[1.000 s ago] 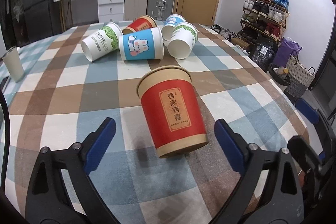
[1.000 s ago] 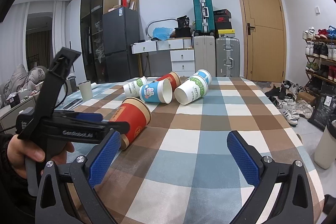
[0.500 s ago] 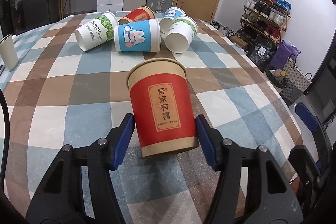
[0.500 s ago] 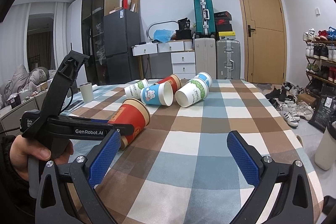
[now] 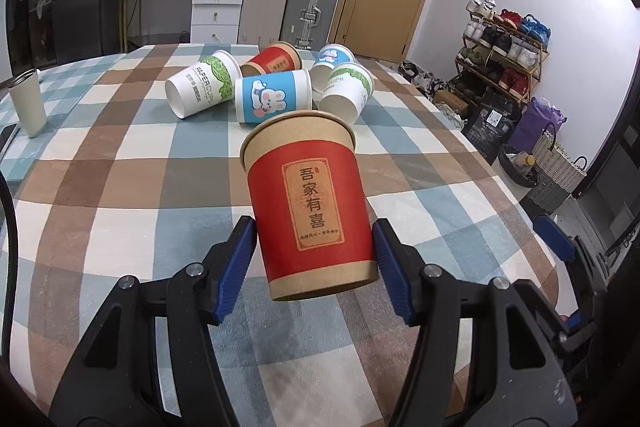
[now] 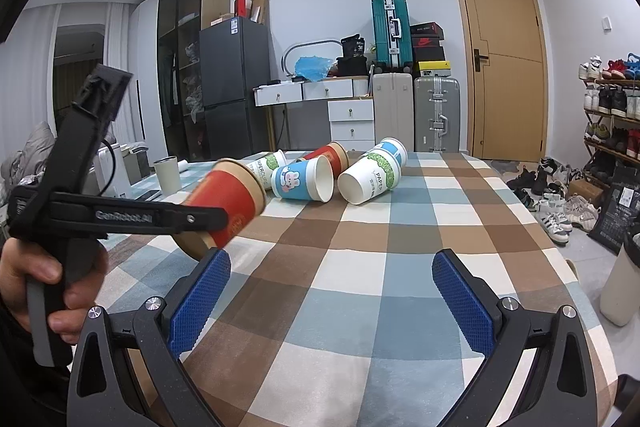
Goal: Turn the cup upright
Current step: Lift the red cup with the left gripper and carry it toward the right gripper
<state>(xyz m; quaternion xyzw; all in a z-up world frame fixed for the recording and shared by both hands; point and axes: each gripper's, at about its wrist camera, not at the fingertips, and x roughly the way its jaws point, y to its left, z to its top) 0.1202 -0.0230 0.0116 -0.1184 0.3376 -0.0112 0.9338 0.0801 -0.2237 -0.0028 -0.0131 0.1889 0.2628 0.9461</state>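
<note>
- A checked cloth is covering the bench (image 5: 100,183), five cups lying in a heap (image 5: 272,89) at its far end.
- The left tongs (image 5: 314,247) are pinching the red cup (image 5: 308,203) near its base, tilted above the cloth; squeezing could be crushing the paper.
- The right tongs (image 6: 330,293) are hanging spread, holding nothing.

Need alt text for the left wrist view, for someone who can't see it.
The left hand-held gripper is shut on a red paper cup, tilted with its rim pointing away. Beyond it, five more paper cups lie on their sides on a checked tablecloth.
</note>
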